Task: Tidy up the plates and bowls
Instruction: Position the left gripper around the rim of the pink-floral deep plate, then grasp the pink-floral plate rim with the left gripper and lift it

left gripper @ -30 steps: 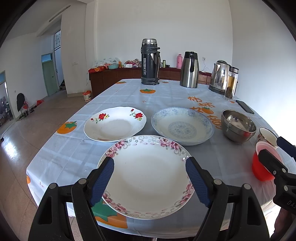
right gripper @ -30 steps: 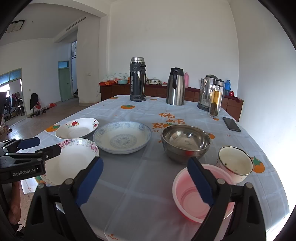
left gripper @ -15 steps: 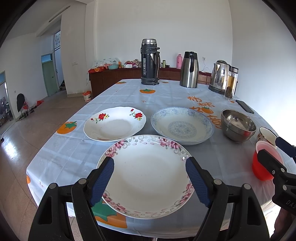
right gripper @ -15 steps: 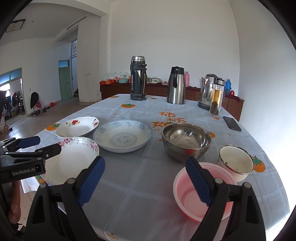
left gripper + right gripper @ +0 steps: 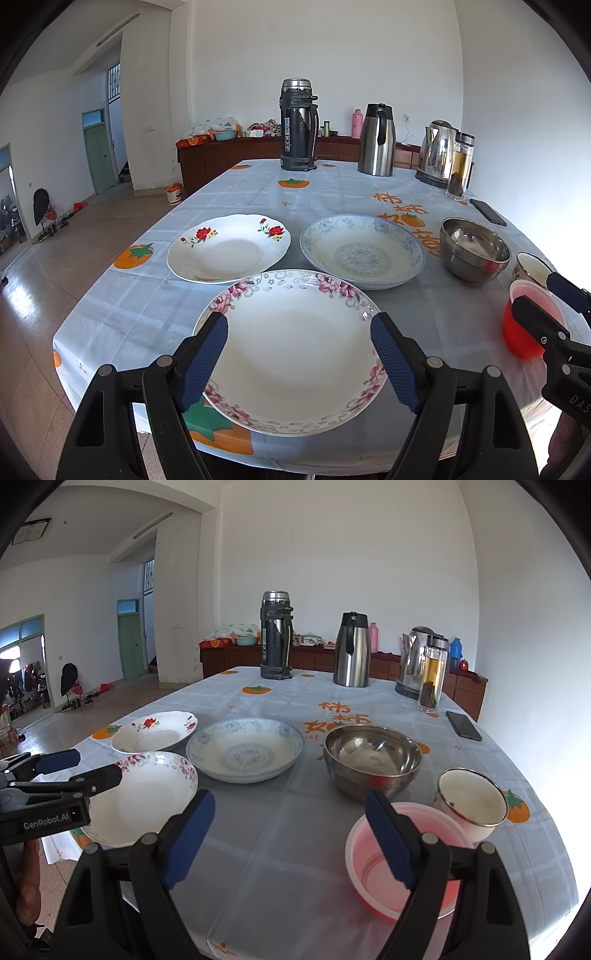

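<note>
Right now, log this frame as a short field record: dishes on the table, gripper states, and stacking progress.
plates: pink-flower plate, red-flower plate, blue-pattern plate
bowls: steel bowl, pink plastic bowl, white enamel bowl
left gripper: open, over the pink-flower plate
right gripper: open, holding nothing
stacking: none yet, every dish sits singly on the table

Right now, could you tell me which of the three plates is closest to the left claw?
The pink-flowered plate, directly beneath the open left claw; the red-rose plate and blue-patterned plate lie farther back.
</note>
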`<state>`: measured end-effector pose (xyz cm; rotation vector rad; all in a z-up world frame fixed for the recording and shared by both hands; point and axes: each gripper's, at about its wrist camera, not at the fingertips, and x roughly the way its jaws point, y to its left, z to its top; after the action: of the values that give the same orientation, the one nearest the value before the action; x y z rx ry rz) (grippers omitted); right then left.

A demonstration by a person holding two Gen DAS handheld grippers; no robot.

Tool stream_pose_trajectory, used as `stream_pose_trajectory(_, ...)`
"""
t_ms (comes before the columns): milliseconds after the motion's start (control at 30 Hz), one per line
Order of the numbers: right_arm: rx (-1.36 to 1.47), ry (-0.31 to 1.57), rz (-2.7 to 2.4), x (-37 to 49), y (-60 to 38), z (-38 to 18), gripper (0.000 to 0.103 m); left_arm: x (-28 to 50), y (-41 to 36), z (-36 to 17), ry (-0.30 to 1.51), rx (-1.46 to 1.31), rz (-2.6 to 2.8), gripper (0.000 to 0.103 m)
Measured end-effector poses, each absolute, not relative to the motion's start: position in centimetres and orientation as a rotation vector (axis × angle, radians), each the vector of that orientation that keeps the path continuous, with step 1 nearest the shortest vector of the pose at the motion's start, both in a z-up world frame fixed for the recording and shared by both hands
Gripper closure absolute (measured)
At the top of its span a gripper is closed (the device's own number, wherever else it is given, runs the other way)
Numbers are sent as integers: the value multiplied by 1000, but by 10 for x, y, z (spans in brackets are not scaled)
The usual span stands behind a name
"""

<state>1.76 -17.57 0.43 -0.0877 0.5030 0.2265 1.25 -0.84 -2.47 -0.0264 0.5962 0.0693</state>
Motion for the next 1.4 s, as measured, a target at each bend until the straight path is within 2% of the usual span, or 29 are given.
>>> stream_pose_trajectory(633,-95,529,240,23,-171,-4,24,17,-5,-31,609,-32,69,21)
stream_pose_trajectory(700,-93,539,253,25,-168,-6,30,18,-3,-32,613,-33,71,21)
stream_pose_trajectory(833,-83,588,312,37,-157,-10,51,20,15,-35,612,-39,149,21)
stream_pose_trajectory(1067,-68,644,392,56,-133,-19,57,20,63,-59,681,-118,264,22)
stream_pose_trajectory(1167,-65,684,429,63,-123,-26,62,20,73,-70,721,-137,268,36)
stream_pose_trajectory(1333,-56,740,487,74,-109,-38,71,23,78,-75,740,-163,242,44)
stream_pose_trajectory(1400,-61,753,495,79,-104,-41,72,26,78,-76,739,-166,232,47)
